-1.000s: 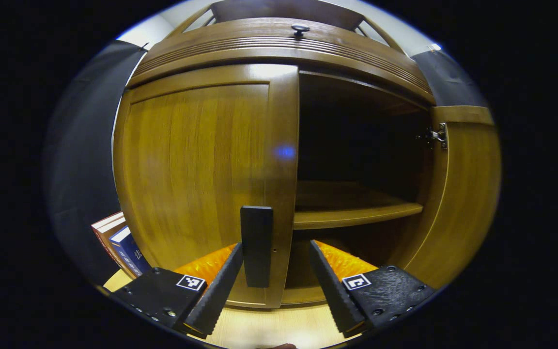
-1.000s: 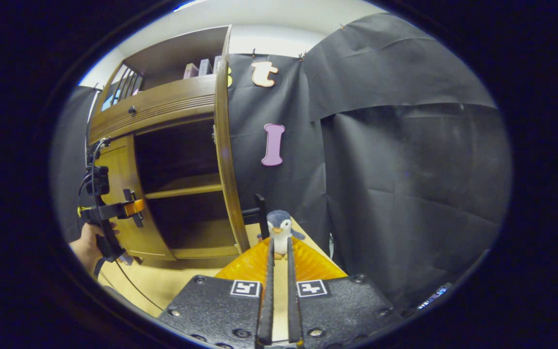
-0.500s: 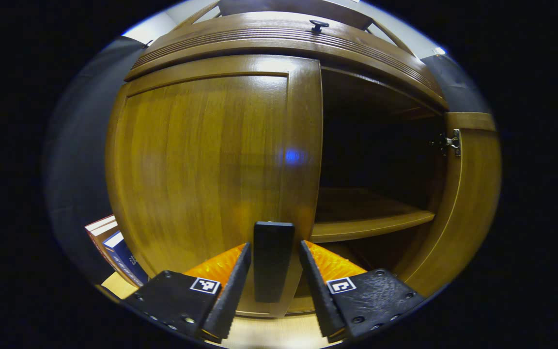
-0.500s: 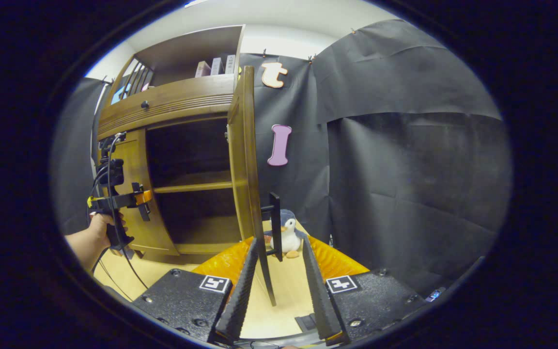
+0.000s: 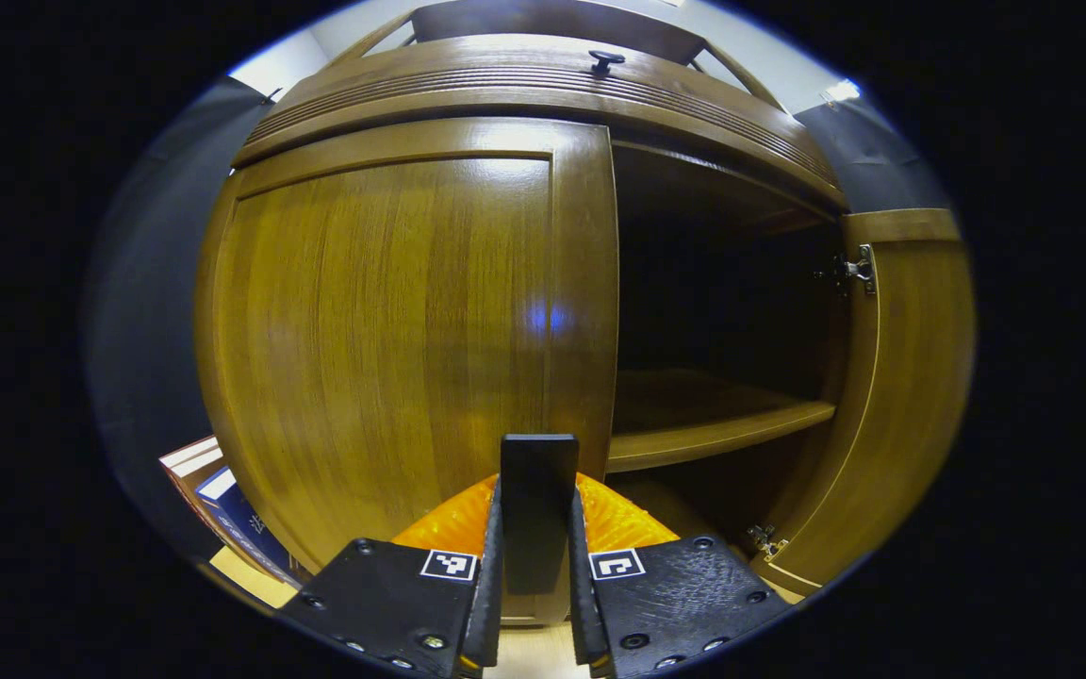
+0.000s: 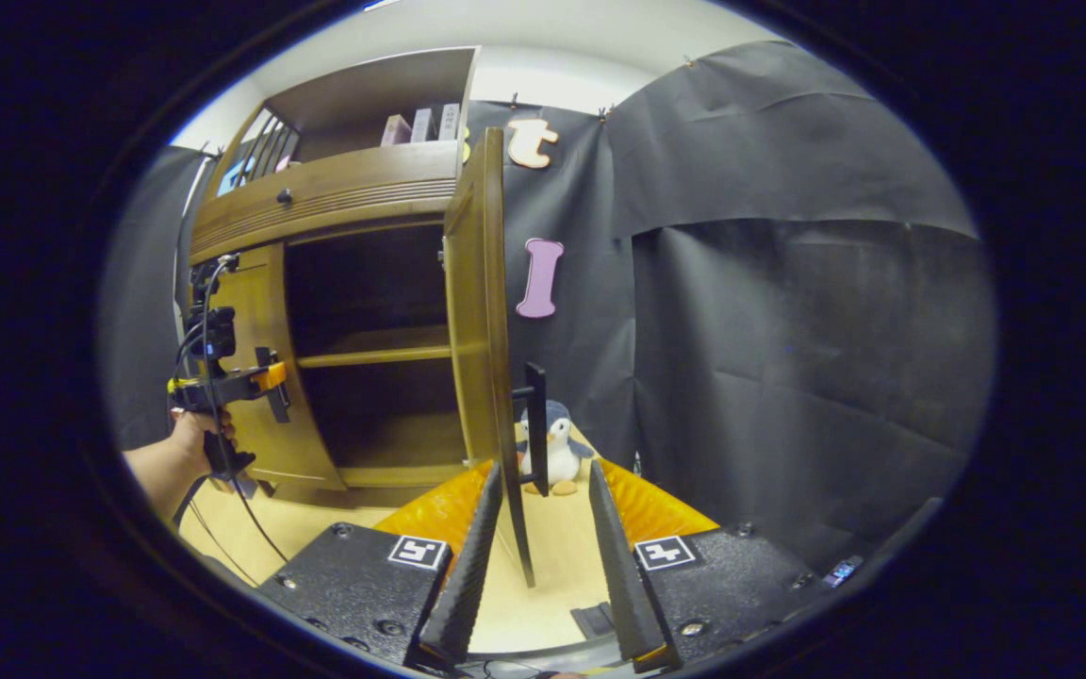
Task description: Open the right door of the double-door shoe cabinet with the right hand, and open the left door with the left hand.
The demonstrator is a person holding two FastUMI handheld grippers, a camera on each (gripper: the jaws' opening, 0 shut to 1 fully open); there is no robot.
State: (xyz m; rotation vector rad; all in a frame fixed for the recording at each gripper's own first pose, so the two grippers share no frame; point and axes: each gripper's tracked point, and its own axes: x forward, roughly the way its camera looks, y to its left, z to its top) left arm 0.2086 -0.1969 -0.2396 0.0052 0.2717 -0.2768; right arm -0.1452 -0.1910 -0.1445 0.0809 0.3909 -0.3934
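The pale wooden tabletop runs under me. On it stands the shoe cabinet, a penguin plush toy sits beyond my right fingers, and some books lean beside the cabinet's left side.

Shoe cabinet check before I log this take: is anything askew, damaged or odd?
Nothing stands out. The brown wooden right door hangs straight and open; the left gripper grips the left door's black bar handle.

The cabinet door is glossy brown wood with vertical grain; its handle is black. The penguin toy is grey and white.
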